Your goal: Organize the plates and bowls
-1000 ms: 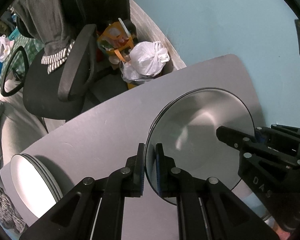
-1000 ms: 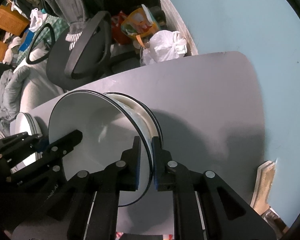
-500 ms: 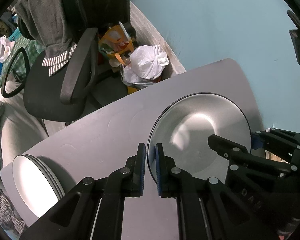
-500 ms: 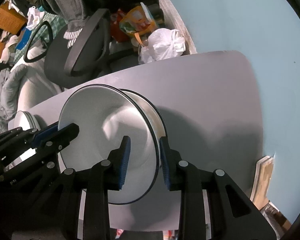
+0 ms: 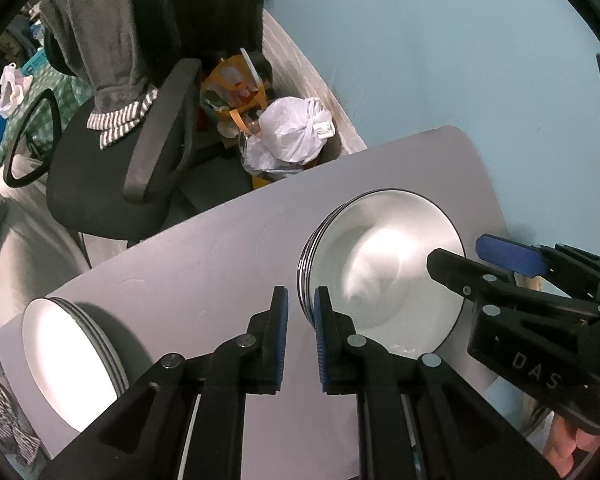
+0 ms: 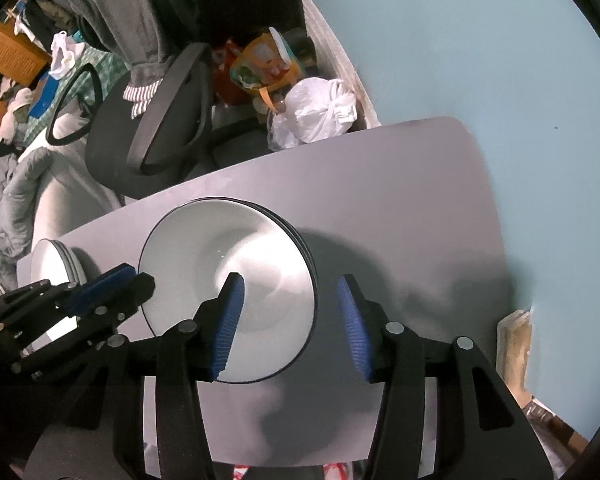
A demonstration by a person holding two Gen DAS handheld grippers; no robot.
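Observation:
A stack of white dark-rimmed bowls (image 5: 384, 276) sits on the grey table (image 5: 204, 256); it also shows in the right wrist view (image 6: 236, 284). My left gripper (image 5: 301, 336) is slightly open, its jaws either side of the stack's near rim without clamping it. My right gripper (image 6: 290, 320) is wide open around the stack's right rim; it shows from the side in the left wrist view (image 5: 496, 264). A stack of white plates (image 5: 68, 356) lies at the table's left end, also in the right wrist view (image 6: 56, 260).
A black office chair (image 5: 116, 168) with a grey garment stands beyond the table's far edge. A white plastic bag (image 5: 292, 132) and an orange bag sit on the floor by the blue wall (image 5: 440, 60). A wooden object (image 6: 516, 340) leans at the table's right edge.
The top bowl has been set down onto the stack. My right gripper opened wide and let go of its rim. My left gripper loosened its hold too.

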